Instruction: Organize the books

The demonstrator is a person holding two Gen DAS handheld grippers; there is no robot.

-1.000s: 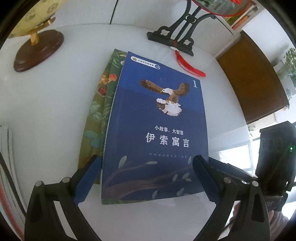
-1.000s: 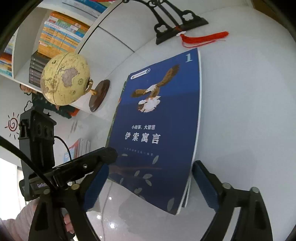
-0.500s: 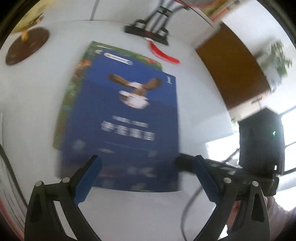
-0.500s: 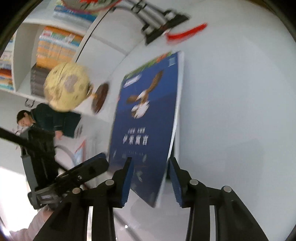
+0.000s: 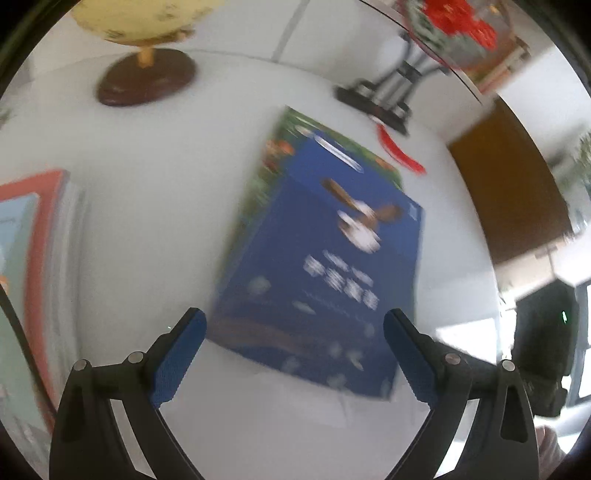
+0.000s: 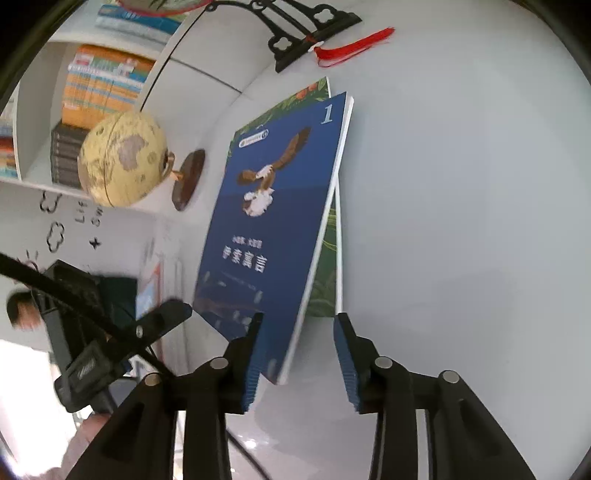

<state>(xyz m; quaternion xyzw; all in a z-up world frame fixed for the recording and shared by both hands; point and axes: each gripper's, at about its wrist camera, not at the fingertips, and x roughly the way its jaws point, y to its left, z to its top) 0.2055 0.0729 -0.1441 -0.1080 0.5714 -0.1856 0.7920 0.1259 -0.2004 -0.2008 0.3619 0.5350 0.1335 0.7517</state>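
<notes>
A blue book [image 6: 273, 206] with an eagle on its cover lies askew on a green leafy book [image 6: 328, 266] on the white table [image 6: 461, 221]. My right gripper [image 6: 299, 317] has the blue book's near corner between its half-closed fingers. Its jaws are opening: the left pad overlaps the cover and the right pad stands apart from the edge. In the blurred left wrist view, my left gripper [image 5: 294, 321] is wide open above the near edge of the blue book [image 5: 325, 266], touching nothing. The green book [image 5: 291, 122] shows beyond it.
A cream globe [image 6: 122, 158] on a brown base stands at the back left, beside a black ornament stand [image 6: 306, 29] with a red tassel [image 6: 354, 46]. A red-bordered book [image 5: 33, 229] lies at the left. Shelves of books [image 6: 103, 85] and a brown cabinet [image 5: 509, 192] flank the table.
The right jaws narrowed from wide to close around the blue book's near corner. The blue book turned askew on the green one. The left gripper shifted left, bringing the red-bordered book into view.
</notes>
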